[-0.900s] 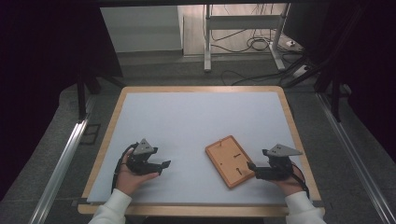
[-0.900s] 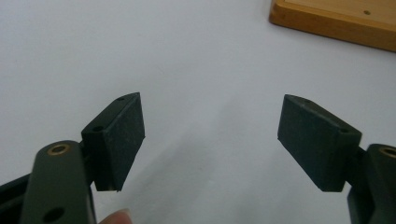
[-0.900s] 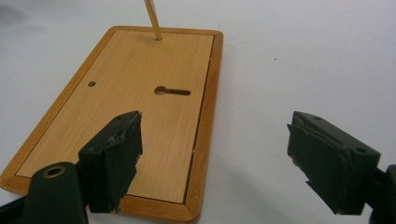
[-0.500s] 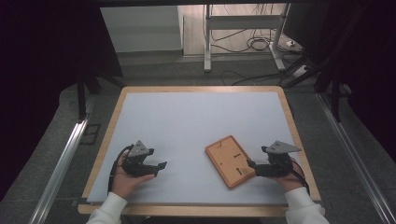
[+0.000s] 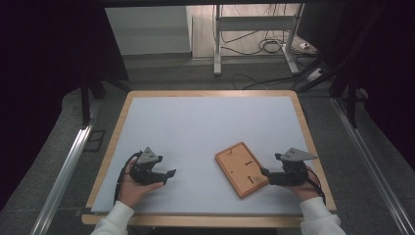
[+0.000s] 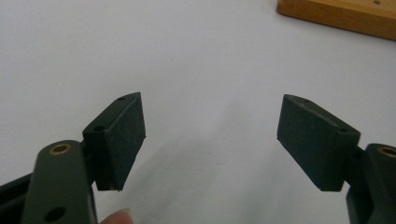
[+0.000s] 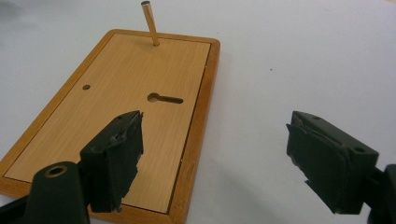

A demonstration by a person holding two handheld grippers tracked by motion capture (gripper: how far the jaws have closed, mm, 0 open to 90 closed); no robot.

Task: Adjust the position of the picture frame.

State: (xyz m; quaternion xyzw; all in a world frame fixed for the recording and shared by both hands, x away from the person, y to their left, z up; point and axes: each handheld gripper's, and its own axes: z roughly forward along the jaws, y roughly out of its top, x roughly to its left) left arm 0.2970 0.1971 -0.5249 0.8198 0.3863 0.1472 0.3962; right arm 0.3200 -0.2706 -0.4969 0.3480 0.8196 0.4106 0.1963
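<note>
A flat wooden board (image 5: pixel 242 168) lies back side up on the white table top, right of centre near the front. It has a keyhole slot (image 7: pixel 164 98), a small round hole (image 7: pixel 86 87) and a thin peg (image 7: pixel 150 23) standing up at its far end. My right gripper (image 5: pixel 267 175) rests at the board's right edge, open, with one jaw over the board and the other over bare table (image 7: pixel 212 140). My left gripper (image 5: pixel 168 176) sits at the front left, open and empty (image 6: pixel 210 135). A corner of the board (image 6: pixel 341 14) shows far off in the left gripper view.
The white table top (image 5: pixel 205 127) has a wooden rim (image 5: pixel 210 93). Metal rails (image 5: pixel 63 171) run along both sides of the table. Behind it stand a metal stand (image 5: pixel 254 24) and loose cables (image 5: pixel 264 46) on the floor.
Both hands have drawn back slightly toward the front edge. The board stays where it was.
</note>
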